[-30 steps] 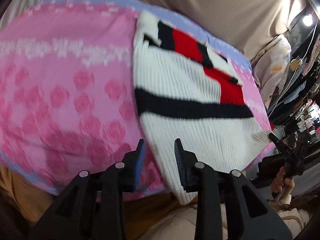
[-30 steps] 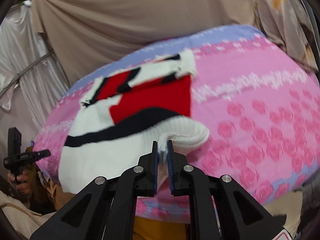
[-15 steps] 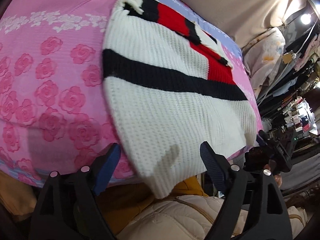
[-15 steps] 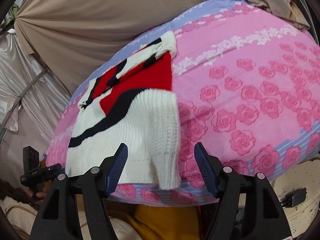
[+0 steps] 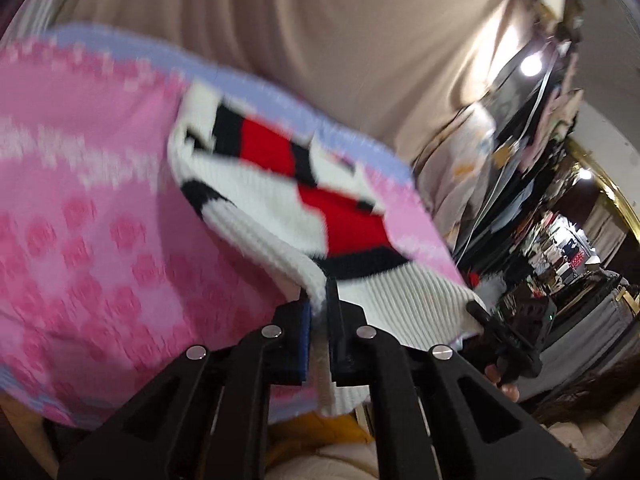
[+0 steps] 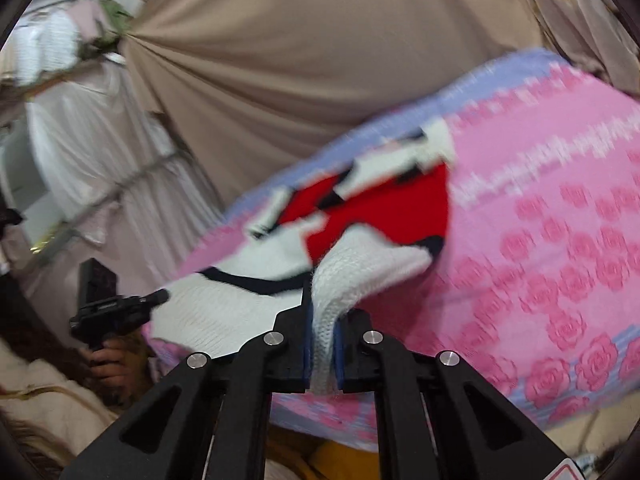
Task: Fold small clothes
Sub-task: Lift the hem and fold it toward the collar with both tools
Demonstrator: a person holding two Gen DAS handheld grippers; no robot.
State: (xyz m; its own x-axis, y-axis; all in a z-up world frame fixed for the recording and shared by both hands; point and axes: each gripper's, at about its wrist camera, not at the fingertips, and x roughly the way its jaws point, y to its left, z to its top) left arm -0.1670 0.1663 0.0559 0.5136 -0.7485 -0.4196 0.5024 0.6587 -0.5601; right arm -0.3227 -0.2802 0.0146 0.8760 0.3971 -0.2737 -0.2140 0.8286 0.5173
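Note:
A small knit sweater (image 5: 280,196), white with red blocks and black stripes, lies on a pink rose-print cover (image 5: 80,240). My left gripper (image 5: 319,304) is shut on the sweater's near hem at its left corner and lifts it. My right gripper (image 6: 323,320) is shut on the hem at the right corner of the sweater (image 6: 360,264), bunching the white knit up off the cover (image 6: 560,260). The other gripper shows at the edge of each view. Both views are motion-blurred.
A beige draped curtain (image 5: 320,40) hangs behind the table. The cover's near edge drops off just in front of me, over yellow fabric (image 6: 340,452). Hanging clothes and shop racks (image 5: 560,248) stand to the right; pale drapes (image 6: 72,140) to the left.
Half a second ago both grippers were open around the near hem. Now both have shut on the hem and lifted it up and forward over the sweater.

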